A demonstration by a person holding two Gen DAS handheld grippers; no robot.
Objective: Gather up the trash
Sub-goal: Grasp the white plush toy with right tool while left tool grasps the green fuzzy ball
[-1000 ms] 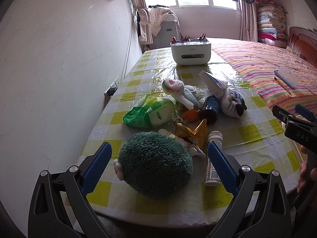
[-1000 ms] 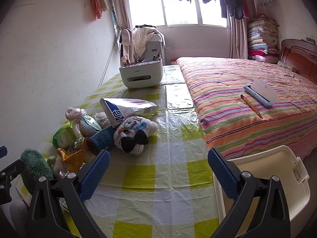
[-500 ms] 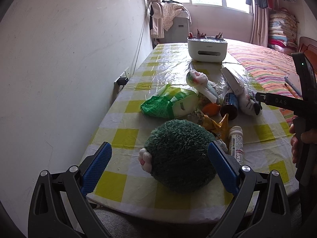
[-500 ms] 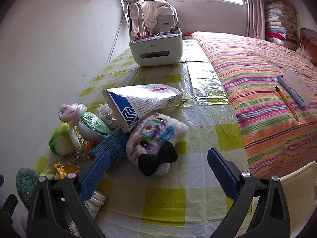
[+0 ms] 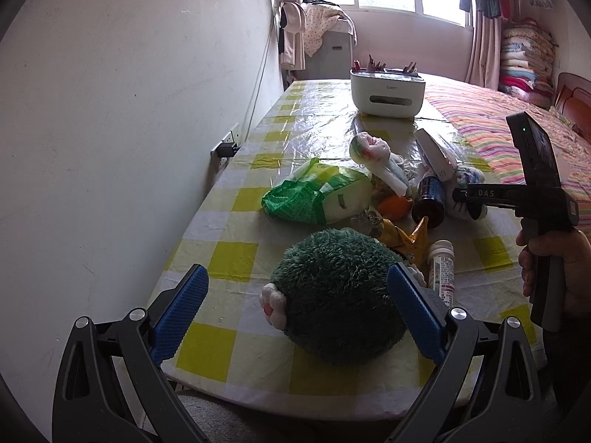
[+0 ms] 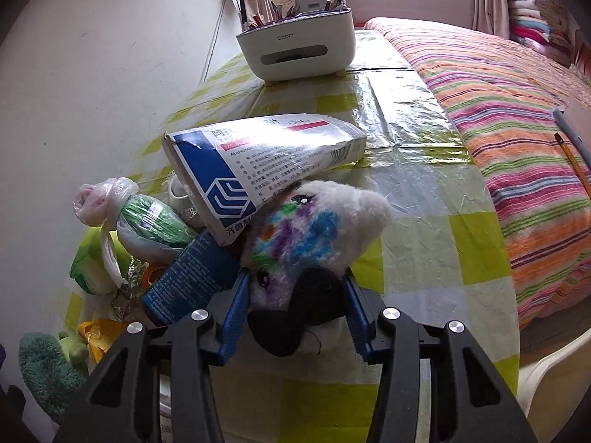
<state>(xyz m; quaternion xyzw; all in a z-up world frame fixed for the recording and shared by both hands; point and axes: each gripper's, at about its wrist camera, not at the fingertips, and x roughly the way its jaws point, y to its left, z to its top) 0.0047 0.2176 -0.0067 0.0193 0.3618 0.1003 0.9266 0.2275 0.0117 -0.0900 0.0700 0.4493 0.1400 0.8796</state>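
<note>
White plush with painted blotches and a black ear, the soft toy point(image 6: 314, 229) lies near the right edge of the table point(image 6: 417, 199), and the right gripper point(image 6: 295, 306) is closing on it, blue pads already against its dark end. A medicine box point(image 6: 258, 158) leans on the toy's back and a blue bottle point(image 6: 188, 280) lies touching its left side, so both may shift on a lift. Nothing looks collected yet: the whole heap sits mid-table, green wipes pack point(image 5: 317, 195), bagged bundle point(image 6: 147, 217), yellow wrapper point(image 5: 406, 236), white pill bottle point(image 5: 441, 269). The left gripper point(image 5: 295, 310) hangs with jaws wide apart around the green furry toy point(image 5: 336, 295) at the near edge, not touching. A white bin point(image 6: 554, 365) peeks in beyond the table's near right corner, empty as far as shows.
</note>
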